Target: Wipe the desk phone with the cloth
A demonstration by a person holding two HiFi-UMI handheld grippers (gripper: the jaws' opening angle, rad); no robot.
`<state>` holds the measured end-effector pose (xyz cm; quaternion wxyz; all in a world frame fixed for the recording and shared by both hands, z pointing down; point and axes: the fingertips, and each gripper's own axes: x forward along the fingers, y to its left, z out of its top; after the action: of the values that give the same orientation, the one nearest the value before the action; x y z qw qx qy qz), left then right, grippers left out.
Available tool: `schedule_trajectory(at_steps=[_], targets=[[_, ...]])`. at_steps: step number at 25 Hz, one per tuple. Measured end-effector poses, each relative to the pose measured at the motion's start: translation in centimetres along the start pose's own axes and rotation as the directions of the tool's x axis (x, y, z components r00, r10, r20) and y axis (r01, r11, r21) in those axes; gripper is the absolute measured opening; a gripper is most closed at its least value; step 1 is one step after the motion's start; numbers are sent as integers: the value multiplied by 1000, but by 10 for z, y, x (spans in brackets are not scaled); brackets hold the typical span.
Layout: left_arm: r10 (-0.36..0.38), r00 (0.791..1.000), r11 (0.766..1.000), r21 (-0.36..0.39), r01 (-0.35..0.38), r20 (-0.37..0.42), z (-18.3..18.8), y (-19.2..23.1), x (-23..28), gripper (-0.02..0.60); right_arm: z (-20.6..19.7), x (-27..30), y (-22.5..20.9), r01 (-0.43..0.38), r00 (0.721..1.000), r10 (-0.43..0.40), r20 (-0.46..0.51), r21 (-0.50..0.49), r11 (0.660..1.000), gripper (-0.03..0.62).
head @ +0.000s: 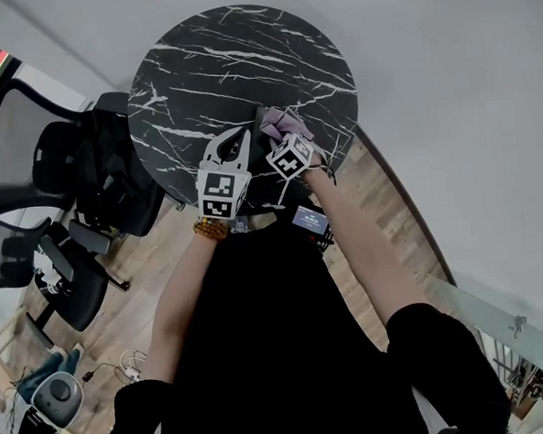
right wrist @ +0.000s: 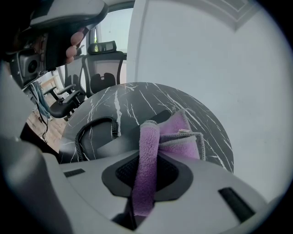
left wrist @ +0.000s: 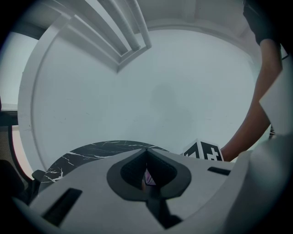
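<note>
A purple cloth (right wrist: 176, 135) is folded over the tips of my right gripper (right wrist: 149, 133), which is shut on it. Just beyond lie the dark handset (right wrist: 123, 142) of the desk phone and its coiled cord (right wrist: 91, 130), on the black marble table (right wrist: 137, 98). In the head view the right gripper (head: 289, 133) and the cloth (head: 282, 121) are over the phone near the table's (head: 217, 68) near edge, with a small lit screen (head: 309, 220) closer to me. My left gripper (head: 239, 138) hangs beside it on the left, tilted upward (left wrist: 146, 153), jaws together with nothing in them.
Black office chairs (head: 76, 177) stand left of the round table on a wooden floor (head: 155, 264). A white wall (head: 447, 81) curves behind the table. A glass panel (head: 497, 308) is at the lower right, and a white device with cables (head: 44, 404) at the lower left.
</note>
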<state>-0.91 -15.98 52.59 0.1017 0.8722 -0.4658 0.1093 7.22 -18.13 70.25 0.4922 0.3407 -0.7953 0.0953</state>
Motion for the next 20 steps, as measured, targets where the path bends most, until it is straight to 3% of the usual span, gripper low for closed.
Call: schedule_trajectory(at_steps=[20], targets=[[-9, 1000, 1000, -3, 9, -3, -2, 3, 2, 12, -5, 4, 6, -10, 1000, 11, -9, 111, 994, 63]])
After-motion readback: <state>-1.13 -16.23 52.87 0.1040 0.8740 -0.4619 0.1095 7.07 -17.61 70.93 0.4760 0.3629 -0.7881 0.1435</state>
